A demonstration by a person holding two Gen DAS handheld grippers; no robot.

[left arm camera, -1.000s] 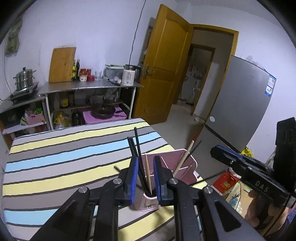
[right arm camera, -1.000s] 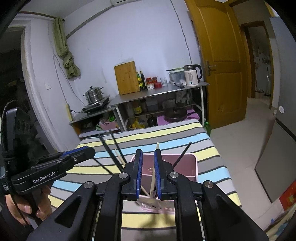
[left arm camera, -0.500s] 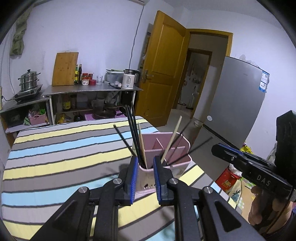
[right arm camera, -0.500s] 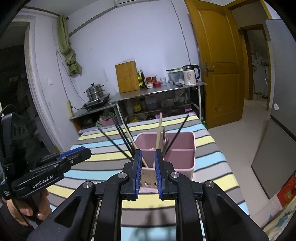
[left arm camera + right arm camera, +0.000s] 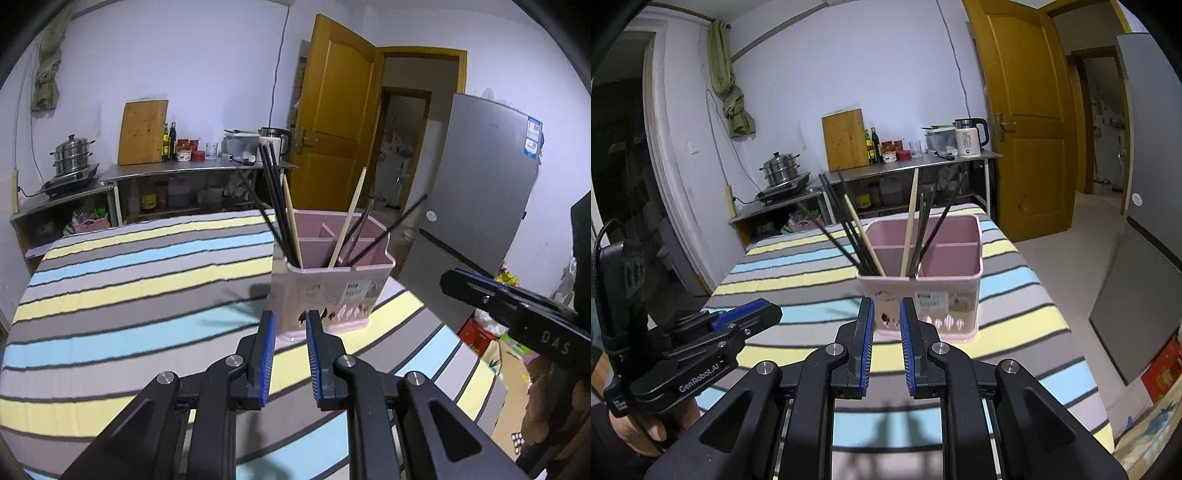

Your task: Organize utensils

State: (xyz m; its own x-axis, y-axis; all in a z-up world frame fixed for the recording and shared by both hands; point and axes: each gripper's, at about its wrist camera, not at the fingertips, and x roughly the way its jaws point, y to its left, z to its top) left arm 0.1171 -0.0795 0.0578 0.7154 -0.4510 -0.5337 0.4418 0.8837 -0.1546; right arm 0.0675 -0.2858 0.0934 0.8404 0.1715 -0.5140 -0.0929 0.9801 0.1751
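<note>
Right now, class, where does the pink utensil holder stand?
In both wrist views the pink utensil holder stands upright on the striped table, near its right edge, just ahead of both jaws.

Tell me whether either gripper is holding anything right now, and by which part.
Nothing is held. The left gripper and right gripper are both open and empty, short of the pink plastic utensil holder with its chopsticks.
</note>
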